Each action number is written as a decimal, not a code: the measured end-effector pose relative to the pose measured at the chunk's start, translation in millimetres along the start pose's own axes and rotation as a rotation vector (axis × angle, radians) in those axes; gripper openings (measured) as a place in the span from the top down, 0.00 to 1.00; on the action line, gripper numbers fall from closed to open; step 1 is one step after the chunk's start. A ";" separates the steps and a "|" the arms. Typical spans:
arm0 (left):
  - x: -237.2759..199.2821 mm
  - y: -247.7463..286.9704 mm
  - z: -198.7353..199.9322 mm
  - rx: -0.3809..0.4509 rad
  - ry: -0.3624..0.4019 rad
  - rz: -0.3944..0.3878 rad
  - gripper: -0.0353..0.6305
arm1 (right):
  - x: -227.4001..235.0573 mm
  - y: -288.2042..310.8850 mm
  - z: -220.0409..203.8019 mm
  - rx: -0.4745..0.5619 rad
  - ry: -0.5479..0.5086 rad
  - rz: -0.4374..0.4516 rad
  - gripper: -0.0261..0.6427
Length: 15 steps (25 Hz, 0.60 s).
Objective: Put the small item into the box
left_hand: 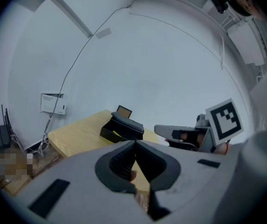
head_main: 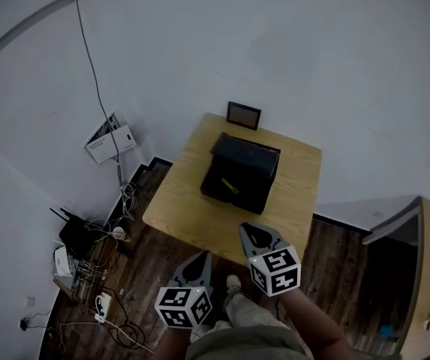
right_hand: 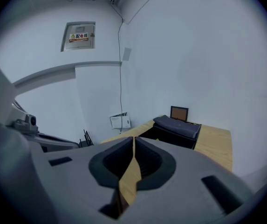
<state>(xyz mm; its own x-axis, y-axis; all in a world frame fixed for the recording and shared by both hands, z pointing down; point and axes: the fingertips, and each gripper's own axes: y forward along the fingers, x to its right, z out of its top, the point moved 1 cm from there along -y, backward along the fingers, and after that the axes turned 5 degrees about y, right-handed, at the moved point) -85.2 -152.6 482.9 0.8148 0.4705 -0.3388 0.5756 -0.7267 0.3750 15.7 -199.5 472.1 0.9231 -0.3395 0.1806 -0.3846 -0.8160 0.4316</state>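
Tool status: left tool (head_main: 199, 259) and right tool (head_main: 250, 232) each have jaws pressed together with nothing between them. They are held low by the near edge of the surface (head_main: 184, 193), short of the box (head_main: 251, 193). Box stands open mid-surface, lid raised at the back, leaving the cavity free for loading. 1 yellow sliver (head_main: 230, 184) lies inside, probably the small item, though too small to confirm.

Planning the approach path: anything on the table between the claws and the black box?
Nothing visible. Only bare table separates the left claw and right claw from the open box. The small frame stands behind the box, out of the path.
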 end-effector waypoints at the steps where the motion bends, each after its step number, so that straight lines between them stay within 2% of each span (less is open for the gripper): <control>1: 2.4 -6.3 -1.9 0.005 0.002 -0.003 0.94 | -4.9 -8.8 -2.3 0.012 0.005 -0.005 0.95; 15: 42.4 -85.7 -21.2 0.072 0.025 -0.026 0.94 | -67.7 -115.1 -29.2 0.130 0.049 0.012 0.96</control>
<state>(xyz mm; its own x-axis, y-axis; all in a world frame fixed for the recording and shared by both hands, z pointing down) -98.4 -59.8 454.7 0.8019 0.5012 -0.3253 0.5904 -0.7481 0.3028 -2.6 -69.0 436.1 0.9162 -0.3290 0.2290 -0.3892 -0.8667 0.3120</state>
